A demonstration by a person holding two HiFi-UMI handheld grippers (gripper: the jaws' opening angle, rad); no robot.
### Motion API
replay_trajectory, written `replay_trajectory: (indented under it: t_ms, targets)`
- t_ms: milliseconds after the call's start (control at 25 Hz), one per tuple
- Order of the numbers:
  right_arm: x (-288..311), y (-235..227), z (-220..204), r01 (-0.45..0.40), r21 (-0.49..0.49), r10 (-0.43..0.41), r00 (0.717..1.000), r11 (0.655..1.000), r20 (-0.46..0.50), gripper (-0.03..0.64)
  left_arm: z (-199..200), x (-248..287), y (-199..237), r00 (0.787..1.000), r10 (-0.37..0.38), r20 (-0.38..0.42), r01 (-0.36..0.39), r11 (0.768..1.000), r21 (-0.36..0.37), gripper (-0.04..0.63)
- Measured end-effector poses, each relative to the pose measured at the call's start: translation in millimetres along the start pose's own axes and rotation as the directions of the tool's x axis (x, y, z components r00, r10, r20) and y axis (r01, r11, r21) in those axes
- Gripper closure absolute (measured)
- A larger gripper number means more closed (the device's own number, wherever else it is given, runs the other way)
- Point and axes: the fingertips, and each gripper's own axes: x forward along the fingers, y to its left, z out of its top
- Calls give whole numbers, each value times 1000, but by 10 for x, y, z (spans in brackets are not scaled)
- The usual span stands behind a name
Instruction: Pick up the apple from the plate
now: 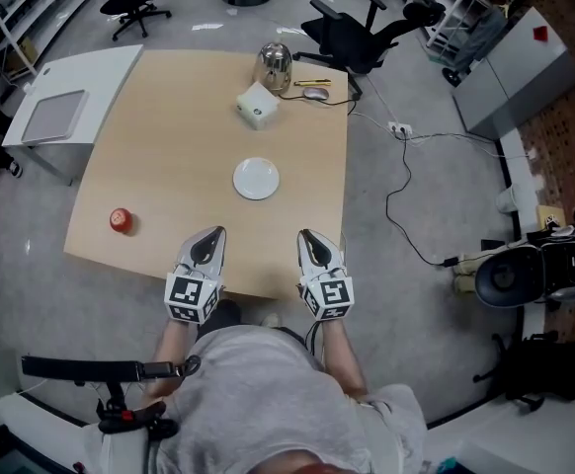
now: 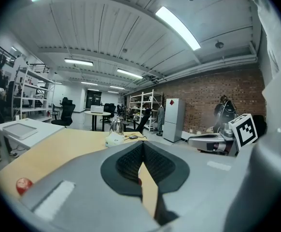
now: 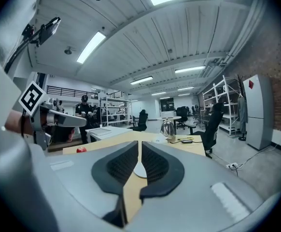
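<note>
Apple (image 1: 121,220): on the table's (image 1: 169,136) left part, well apart from the plate.
Left gripper (image 1: 208,235): I see it clenched, empty, at the near edge.
Plate (image 1: 256,179): mid-table, ahead of both grippers.
Right gripper (image 1: 311,235): clenched, empty, beside my left one.

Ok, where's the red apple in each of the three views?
Head view: apple on the table, near its left edge, off the plate.
Left gripper view: low at the far left.
Right gripper view: left of centre, on the table.
Shared landmark: silver kettle at the table's far end.
</note>
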Motion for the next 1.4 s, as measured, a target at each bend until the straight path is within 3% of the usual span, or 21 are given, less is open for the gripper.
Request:
replay_trajectory:
  t_ms: [600, 840, 1400]
  targets:
    - [-112, 100, -165, -8, 15, 8, 1000, 1000, 1, 611, -124, -64, 1, 1000, 5, 23, -5, 1000, -2, 575]
    - [-623, 137, -173, -24, 3, 24, 1000, 1000, 0, 611, -127, -374, -439, 999, 31, 22, -31, 1000, 3, 577]
    - [-621, 165, -163, -32, 11, 32, 999, 999, 20, 611, -115, -394, -454, 999, 34, 30, -34, 999, 16, 575]
